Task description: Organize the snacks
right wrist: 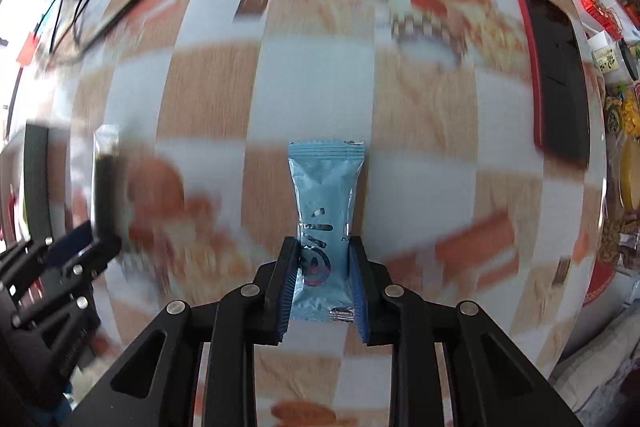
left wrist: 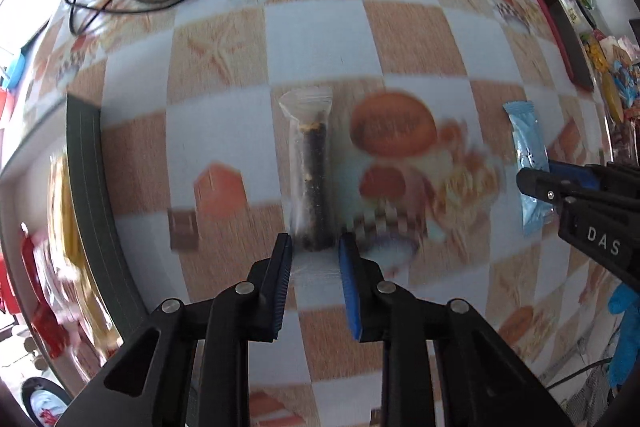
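The right gripper [right wrist: 323, 269] points down at the table, and its jaws are pressed against both sides of a light blue snack packet [right wrist: 325, 211], which it holds by the lower half so that the crimped top end sticks out ahead of the fingers. The left gripper [left wrist: 315, 255] has narrowed around the near end of a clear wrapper with a dark snack roll [left wrist: 310, 171] inside; the clear film sits between the pads, but whether they are actually pinching it is hard to tell through the blur. Beneath both lies a checked tablecloth [left wrist: 312, 39] printed with burgers and cakes. A dark tray [left wrist: 86, 163] on the left edge of the left wrist view already has yellow and red packets beside or in it, and a red-rimmed tray [right wrist: 556, 67] sits on the far right with more packets beyond. Judging from this, sorting is mid-way: each of these two snacks is picked up or nearly so, and neither is delivered yet.
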`<state>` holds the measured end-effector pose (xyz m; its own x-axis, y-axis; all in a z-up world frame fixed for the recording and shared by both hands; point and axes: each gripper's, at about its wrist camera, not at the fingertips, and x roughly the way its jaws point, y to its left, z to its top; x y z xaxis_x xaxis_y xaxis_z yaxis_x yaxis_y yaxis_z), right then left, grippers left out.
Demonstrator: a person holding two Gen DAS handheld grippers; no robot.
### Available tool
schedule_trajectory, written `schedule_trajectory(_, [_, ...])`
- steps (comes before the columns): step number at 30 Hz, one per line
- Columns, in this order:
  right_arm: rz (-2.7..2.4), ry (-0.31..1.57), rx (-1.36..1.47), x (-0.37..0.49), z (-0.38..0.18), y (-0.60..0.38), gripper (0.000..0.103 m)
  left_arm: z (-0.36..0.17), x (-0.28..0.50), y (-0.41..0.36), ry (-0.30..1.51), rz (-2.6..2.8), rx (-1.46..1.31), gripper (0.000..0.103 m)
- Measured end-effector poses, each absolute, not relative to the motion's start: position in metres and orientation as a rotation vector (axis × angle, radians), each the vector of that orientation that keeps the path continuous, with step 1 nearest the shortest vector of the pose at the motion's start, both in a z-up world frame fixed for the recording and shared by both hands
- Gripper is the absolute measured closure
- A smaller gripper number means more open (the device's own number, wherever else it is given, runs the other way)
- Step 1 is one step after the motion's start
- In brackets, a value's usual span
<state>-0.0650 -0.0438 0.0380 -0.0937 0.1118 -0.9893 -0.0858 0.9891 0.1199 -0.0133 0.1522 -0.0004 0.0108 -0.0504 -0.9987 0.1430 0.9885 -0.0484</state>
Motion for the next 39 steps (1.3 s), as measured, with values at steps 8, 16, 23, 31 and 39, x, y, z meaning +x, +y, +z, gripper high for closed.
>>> schedule_trajectory(8, [0.181, 1.727, 0.032, -0.160, 0.040, -0.051, 0.076, -0.005, -0.057, 0.153, 1.602, -0.200, 0.115, 0.044])
schedule_trajectory(16, [0.051, 1.738, 0.182, -0.204, 0.048, -0.098, 0.014, -0.001, -0.062, 0.186, 1.595, -0.152, 0.103, 0.025])
schedule_trajectory(23, [0.043, 1.788, 0.185, -0.196, 0.033, -0.123, 0.014, -0.008, -0.049, 0.204, 1.620, -0.148, 0.110, 0.025])
schedule_trajectory(31, [0.072, 1.818, 0.063, -0.157, 0.018, -0.063, 0.014, -0.024, -0.025, 0.201, 1.634, -0.115, 0.096, 0.022])
schedule_trajectory(39, [0.071, 1.847, 0.056, -0.125, -0.008, -0.041, 0.001, -0.028, -0.015, 0.168, 1.632, -0.122, 0.124, 0.005])
